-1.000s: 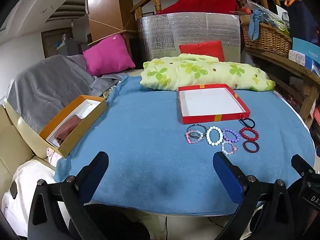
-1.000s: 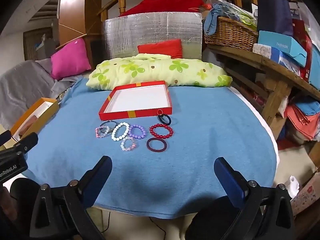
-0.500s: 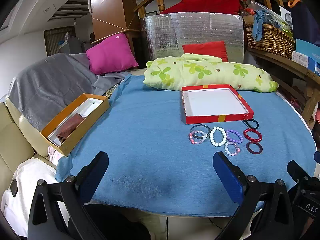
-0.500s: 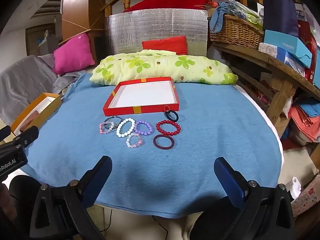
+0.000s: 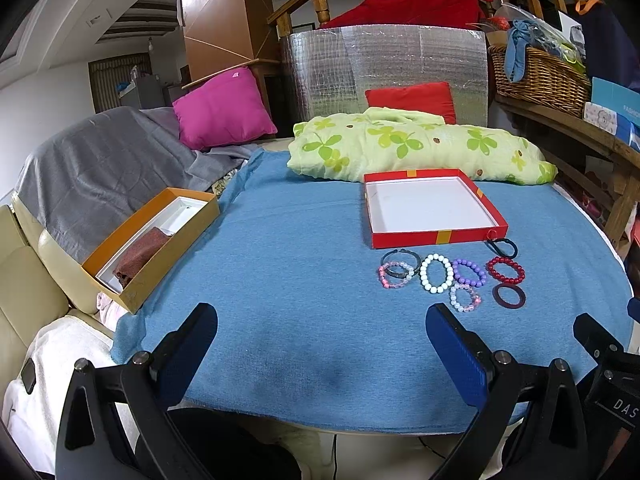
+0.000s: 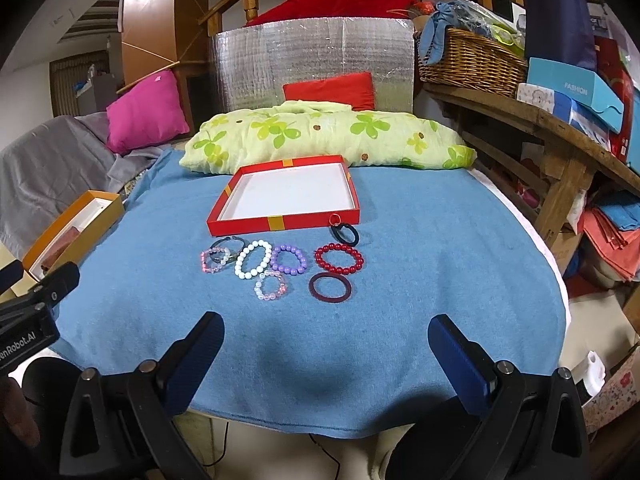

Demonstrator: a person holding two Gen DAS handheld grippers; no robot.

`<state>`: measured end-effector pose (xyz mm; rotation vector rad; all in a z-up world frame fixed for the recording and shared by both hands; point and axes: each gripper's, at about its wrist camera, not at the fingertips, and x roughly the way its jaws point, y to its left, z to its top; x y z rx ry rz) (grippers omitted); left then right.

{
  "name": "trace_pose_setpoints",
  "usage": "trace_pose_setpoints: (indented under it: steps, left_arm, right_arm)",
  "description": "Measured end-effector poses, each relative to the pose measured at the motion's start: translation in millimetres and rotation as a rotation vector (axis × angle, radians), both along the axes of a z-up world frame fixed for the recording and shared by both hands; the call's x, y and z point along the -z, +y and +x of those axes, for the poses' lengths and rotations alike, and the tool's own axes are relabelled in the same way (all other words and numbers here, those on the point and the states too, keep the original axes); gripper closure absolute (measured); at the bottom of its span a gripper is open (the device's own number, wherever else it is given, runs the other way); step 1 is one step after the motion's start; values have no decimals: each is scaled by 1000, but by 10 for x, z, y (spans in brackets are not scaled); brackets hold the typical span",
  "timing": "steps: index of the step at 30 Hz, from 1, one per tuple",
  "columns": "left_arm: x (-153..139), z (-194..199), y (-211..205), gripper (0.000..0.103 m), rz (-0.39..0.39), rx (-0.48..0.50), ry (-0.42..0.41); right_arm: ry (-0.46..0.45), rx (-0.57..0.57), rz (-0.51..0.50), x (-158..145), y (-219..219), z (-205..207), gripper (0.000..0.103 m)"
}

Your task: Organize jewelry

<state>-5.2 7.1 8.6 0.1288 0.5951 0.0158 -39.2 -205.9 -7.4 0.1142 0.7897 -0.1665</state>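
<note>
A shallow red box with a white inside (image 5: 428, 210) (image 6: 290, 196) lies on the blue cloth, empty. In front of it lie several bracelets: a white bead one (image 5: 435, 273) (image 6: 252, 264), a purple bead one (image 5: 469, 273) (image 6: 289, 265), a red bead one (image 5: 505, 269) (image 6: 339, 258), a dark maroon bangle (image 5: 509, 296) (image 6: 331, 288), a pink one with a dark bangle (image 5: 395, 270) (image 6: 218, 258), a pale pink-white one (image 6: 270, 286) and a black ring (image 6: 345, 234). My left gripper (image 5: 322, 344) and right gripper (image 6: 324, 346) are open and empty, near the table's front edge.
An orange box (image 5: 150, 246) holding a brown cloth sits at the table's left edge. A green-flowered pillow (image 5: 416, 150) lies behind the red box. A wooden shelf with a wicker basket (image 6: 472, 62) and boxes stands to the right.
Both grippers have moved slightly forward and up toward the table; the bracelets and the red box appear a little nearer. Nothing was grasped or moved.
</note>
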Motion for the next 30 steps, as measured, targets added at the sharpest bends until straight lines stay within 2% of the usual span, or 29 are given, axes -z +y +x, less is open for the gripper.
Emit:
trace_pose_setpoints:
  steps: [30]
  left_arm:
    - [77, 31, -57, 0, 19, 9, 13]
  right_arm:
    - [7, 12, 21, 10, -71, 67, 0]
